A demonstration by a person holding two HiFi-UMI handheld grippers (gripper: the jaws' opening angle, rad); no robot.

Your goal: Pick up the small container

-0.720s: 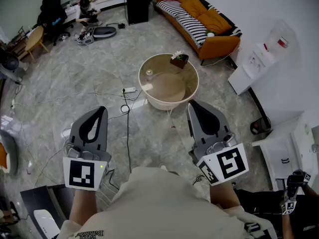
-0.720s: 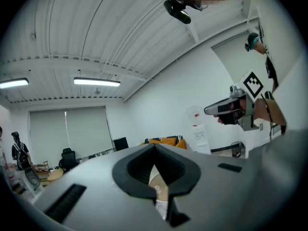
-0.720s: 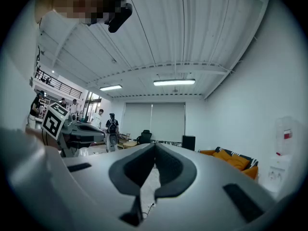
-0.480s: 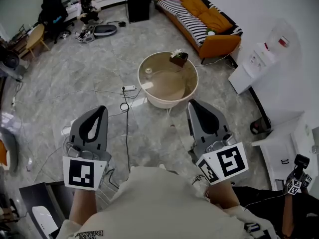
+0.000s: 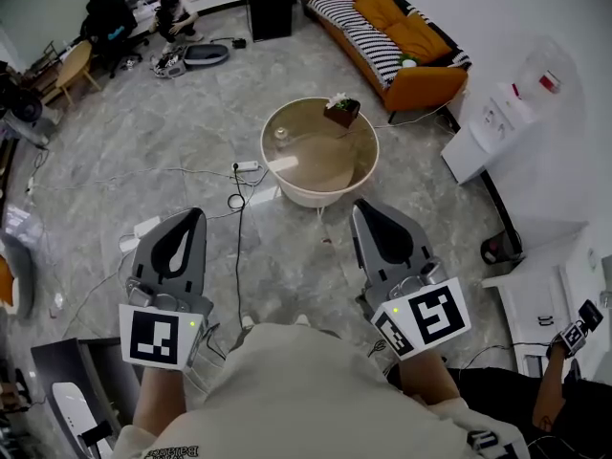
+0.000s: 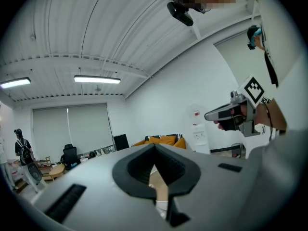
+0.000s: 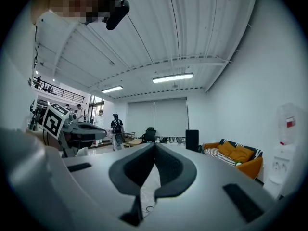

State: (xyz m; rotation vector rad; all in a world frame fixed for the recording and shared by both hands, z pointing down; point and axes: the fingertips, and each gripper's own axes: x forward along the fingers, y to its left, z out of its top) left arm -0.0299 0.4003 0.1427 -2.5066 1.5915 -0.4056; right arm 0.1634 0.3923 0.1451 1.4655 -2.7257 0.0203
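The left gripper [image 5: 195, 214] is clenched: in the left gripper view its jaws meet at the tips with nothing between them. The right gripper [image 5: 362, 207] is the same, jaws pressed together and empty in its own view. Both are held side by side above the grey floor [image 5: 191, 113], tips pointing forward toward the round table [image 5: 330, 165], and both are well apart from it.

The small container [image 5: 284, 135] stands on the table's left part, near the rim. It looks upright, with its long axis vertical, but it is too small to tell which way any face points or whether anything is in it.

On the far side of the same table sits a dark box [image 5: 341, 113] holding a small plant with white flowers.

Counted: two grippers, one table, one small container and one planted box. A white power strip [image 5: 247, 167] lies on the floor just left of the table, and one orange sofa [image 5: 397, 32] with striped and orange cushions stands beyond it.
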